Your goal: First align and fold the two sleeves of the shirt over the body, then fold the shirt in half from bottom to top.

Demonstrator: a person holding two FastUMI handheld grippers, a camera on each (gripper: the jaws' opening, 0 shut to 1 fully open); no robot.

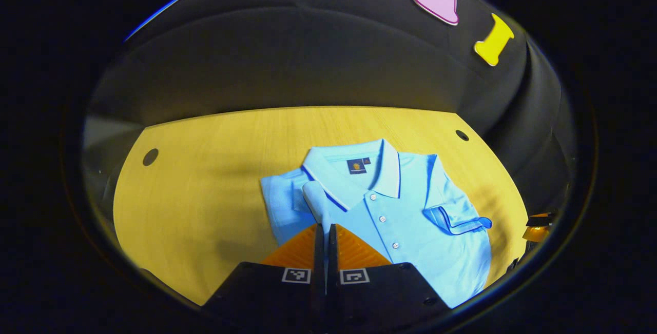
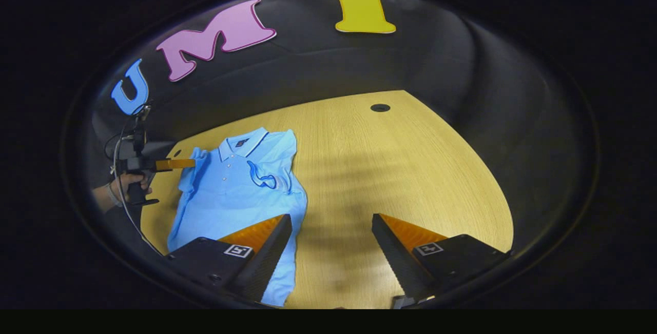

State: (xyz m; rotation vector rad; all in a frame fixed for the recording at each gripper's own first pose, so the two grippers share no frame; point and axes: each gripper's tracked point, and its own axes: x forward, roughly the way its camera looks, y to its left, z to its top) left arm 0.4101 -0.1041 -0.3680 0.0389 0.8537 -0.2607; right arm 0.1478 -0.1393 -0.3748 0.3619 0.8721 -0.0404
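A light blue polo shirt (image 1: 390, 221) lies face up on the wooden worktop (image 1: 205, 200), collar at the far end. One sleeve (image 1: 457, 218) is already folded over the body, its dark-trimmed cuff lying on the chest. The left gripper (image 1: 325, 229) has its jaws pressed together on the other sleeve (image 1: 315, 198), pinching the fabric beside the collar. The right gripper (image 2: 331, 234) hangs over bare worktop just right of the shirt, jaws wide apart, holding nothing
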